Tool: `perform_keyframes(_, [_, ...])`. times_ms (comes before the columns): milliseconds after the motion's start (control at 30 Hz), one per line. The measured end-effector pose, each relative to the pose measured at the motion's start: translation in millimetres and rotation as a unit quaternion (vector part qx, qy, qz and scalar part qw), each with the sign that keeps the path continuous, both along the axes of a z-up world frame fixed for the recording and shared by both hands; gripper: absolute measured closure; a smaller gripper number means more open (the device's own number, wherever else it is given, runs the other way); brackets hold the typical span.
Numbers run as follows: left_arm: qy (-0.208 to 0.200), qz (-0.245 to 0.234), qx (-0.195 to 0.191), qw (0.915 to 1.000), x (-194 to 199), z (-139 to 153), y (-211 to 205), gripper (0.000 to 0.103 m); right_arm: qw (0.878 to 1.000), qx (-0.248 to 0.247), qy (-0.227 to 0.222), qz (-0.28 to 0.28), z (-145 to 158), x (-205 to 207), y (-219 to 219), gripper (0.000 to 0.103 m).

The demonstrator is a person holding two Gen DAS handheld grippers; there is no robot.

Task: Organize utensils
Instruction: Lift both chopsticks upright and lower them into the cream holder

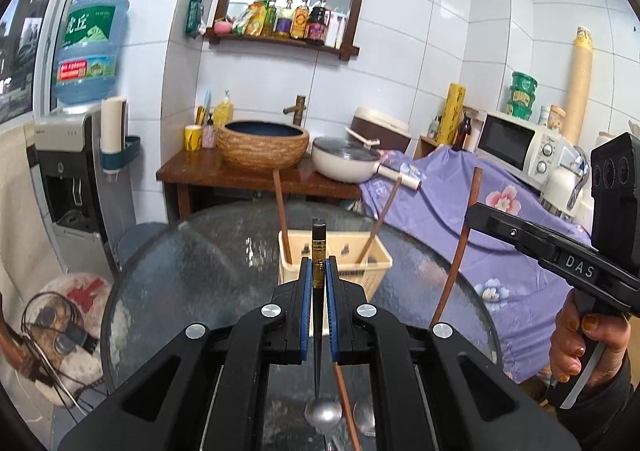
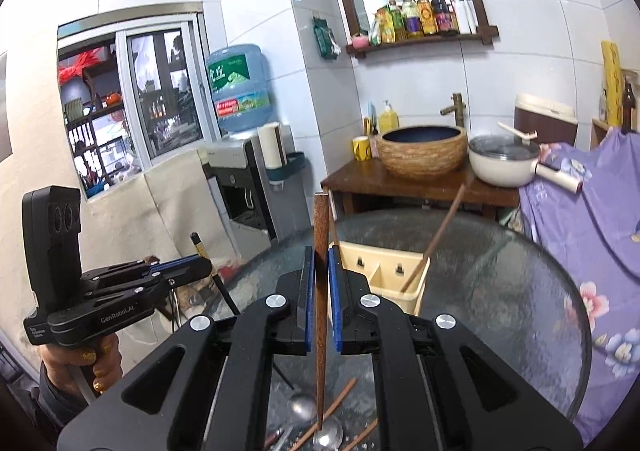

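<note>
My left gripper (image 1: 319, 271) is shut on a black-handled spoon (image 1: 319, 247), handle up and bowl hanging low over the round glass table (image 1: 200, 271). Just beyond stands a cream utensil basket (image 1: 372, 273) with two brown chopsticks (image 1: 282, 211) leaning in it. My right gripper (image 2: 320, 263) is shut on a brown wooden chopstick (image 2: 321, 235), held almost upright in front of the basket (image 2: 416, 291). The right gripper (image 1: 474, 213) with its chopstick (image 1: 460, 251) shows at the right of the left wrist view. The left gripper (image 2: 206, 265) with its spoon (image 2: 200, 247) shows at the left of the right wrist view.
A loose spoon (image 2: 328, 431) and several chopsticks (image 2: 340, 399) lie on the glass near me. Behind the table are a wooden stand with a woven basin (image 1: 262, 145) and a white pot (image 1: 344, 163), a purple floral cloth (image 1: 460, 203) and a water dispenser (image 1: 72, 171).
</note>
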State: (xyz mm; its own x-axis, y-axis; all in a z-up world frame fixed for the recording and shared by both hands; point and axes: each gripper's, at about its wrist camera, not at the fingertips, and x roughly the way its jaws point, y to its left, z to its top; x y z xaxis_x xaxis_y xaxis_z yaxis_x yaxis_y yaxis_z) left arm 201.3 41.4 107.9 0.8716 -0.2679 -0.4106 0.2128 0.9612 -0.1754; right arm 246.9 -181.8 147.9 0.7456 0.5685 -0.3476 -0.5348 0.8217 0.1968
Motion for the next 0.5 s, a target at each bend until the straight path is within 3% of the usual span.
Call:
perform_keyframes(233, [-0.031,-0.006,-0.018,0.9993,26,54,-6,0.096,0.999,0.019,-0.034,-0.021,51,34,0,0.095])
perform_keyframes(500, [-0.083,0.041,-0.004,0.9957,67,98,-20,0.096,0.993,0.027,-0.085,-0.074,88,81,8,0.095])
